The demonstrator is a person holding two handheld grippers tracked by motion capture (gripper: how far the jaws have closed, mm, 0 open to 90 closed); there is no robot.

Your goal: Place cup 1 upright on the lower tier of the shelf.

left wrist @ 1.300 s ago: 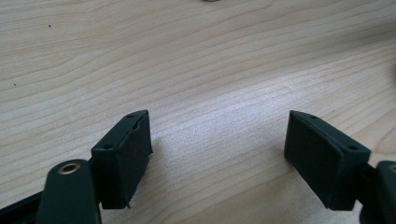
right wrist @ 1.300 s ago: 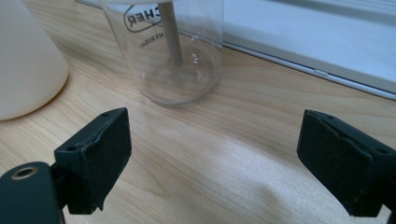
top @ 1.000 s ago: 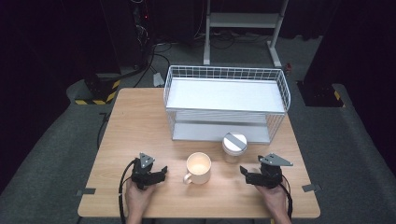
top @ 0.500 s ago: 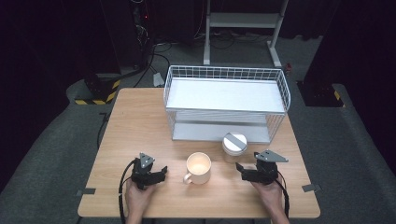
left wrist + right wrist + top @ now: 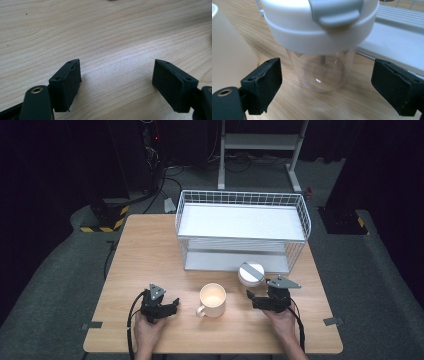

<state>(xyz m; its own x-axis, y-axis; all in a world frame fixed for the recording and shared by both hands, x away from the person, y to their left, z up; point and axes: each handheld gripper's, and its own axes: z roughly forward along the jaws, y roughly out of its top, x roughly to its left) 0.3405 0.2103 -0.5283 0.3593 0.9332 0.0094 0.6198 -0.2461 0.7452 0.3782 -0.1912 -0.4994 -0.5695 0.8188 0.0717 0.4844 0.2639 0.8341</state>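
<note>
My right gripper has its fingers open toward the lidded jar, which stands just in front of the wire rack. Closing off-center could tip it against the mug. My left gripper is open, empty.

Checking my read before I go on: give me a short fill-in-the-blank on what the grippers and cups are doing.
1. The right gripper has its jaws open toward the clear ____ with the white lid.
2. The left gripper has nothing but bare ____ between its jaws.
3. The cream mug stands ____ the two grippers.

Missing words: cup; table; between
</note>
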